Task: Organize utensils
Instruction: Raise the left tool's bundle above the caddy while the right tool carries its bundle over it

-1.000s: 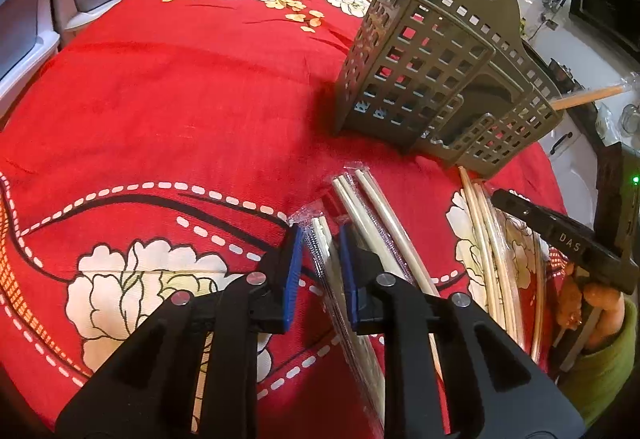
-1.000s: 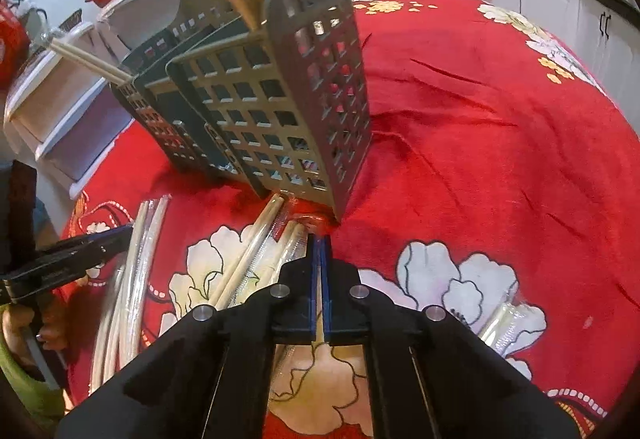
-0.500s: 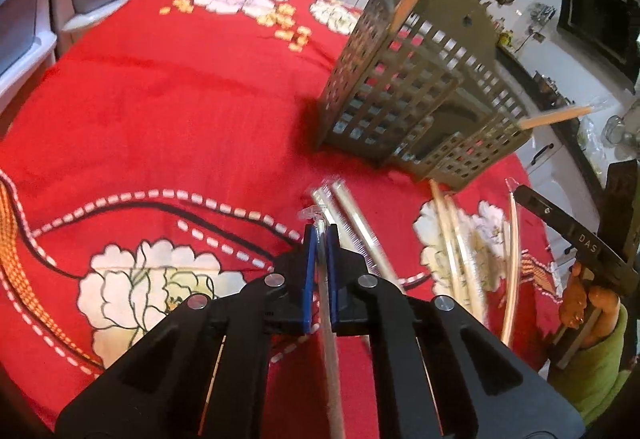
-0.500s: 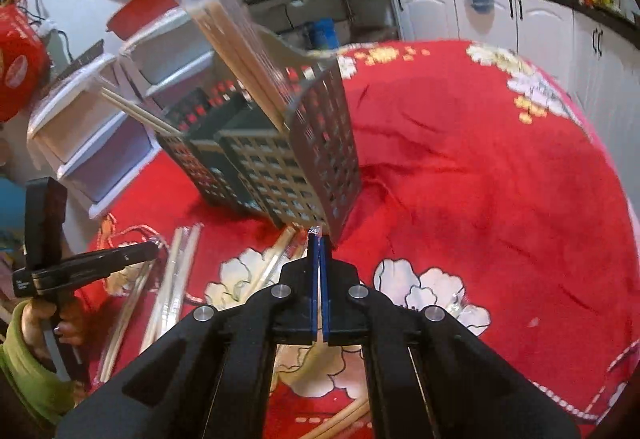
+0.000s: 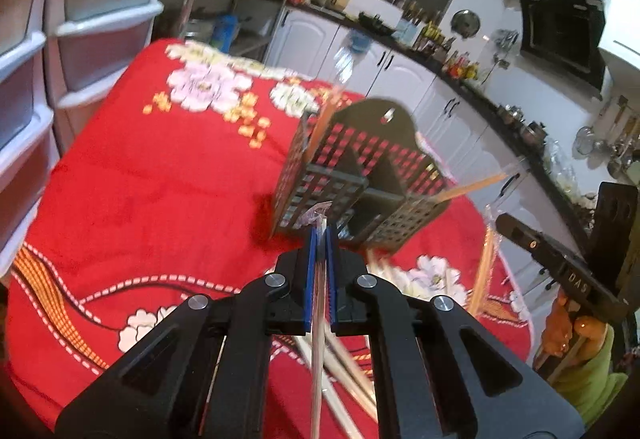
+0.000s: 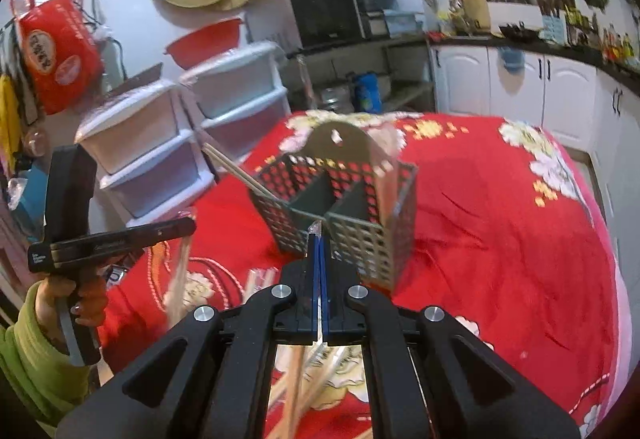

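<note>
Both grippers have risen off the red-clothed desk (image 5: 152, 175) since a second ago, and I now look down on the grey slotted caddy (image 5: 360, 179) rather than across at it. My left gripper (image 5: 319, 239) has its jaws clamped on a plastic-wrapped pair of chopsticks (image 5: 316, 351), the wrapper tip poking out just ahead of the jaws and the sticks trailing back beneath them. My right gripper (image 6: 319, 239) has its jaws pressed together on a second wrapped pair (image 6: 318, 229), again with only a sliver of wrapper showing ahead. Directly ahead of and below both sets of jaws stands the caddy, its divided compartments open upward, with a few chopsticks already leaning out. More wrapped pairs (image 6: 256, 279) lie on the cloth below the jaws.

As I judge it, the risk is slippage: slick wrapper held near one end could pivot or slide out, and a long trailing pair could catch the caddy rim and tip it. Both hands angle moderately downward toward the caddy, the left hand (image 6: 80, 295) gripping its handle in a green sleeve.
</note>
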Demonstrator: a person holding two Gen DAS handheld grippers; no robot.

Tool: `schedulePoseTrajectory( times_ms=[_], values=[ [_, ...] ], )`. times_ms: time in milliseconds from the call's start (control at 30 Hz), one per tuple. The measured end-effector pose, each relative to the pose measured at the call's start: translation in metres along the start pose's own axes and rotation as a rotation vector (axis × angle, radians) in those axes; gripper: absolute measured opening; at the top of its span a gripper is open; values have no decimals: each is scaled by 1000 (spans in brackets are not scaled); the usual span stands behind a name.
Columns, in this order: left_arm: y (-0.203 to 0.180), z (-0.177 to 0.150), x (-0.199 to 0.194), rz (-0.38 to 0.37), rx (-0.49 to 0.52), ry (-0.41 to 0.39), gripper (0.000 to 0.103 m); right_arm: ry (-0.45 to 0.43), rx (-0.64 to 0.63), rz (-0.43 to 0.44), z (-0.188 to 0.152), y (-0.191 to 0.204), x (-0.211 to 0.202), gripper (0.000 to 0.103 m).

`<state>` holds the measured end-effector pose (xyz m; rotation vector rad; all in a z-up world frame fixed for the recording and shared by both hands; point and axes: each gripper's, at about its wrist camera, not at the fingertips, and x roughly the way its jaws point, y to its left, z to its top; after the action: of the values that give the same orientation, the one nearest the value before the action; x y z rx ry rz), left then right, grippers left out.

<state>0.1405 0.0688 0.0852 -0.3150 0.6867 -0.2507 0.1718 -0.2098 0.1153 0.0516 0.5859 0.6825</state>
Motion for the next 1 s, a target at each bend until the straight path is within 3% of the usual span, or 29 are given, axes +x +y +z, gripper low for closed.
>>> schedulePoseTrajectory(
  times_ms=[433,1000],
  values=[
    [-35,35,-27,-57,53,-107,1,-110,-61,22,34,30,-28,1],
    [-61,85,-35,-59,75,-226,1,-226,-54,42,87,37,-31,1]
  ],
)
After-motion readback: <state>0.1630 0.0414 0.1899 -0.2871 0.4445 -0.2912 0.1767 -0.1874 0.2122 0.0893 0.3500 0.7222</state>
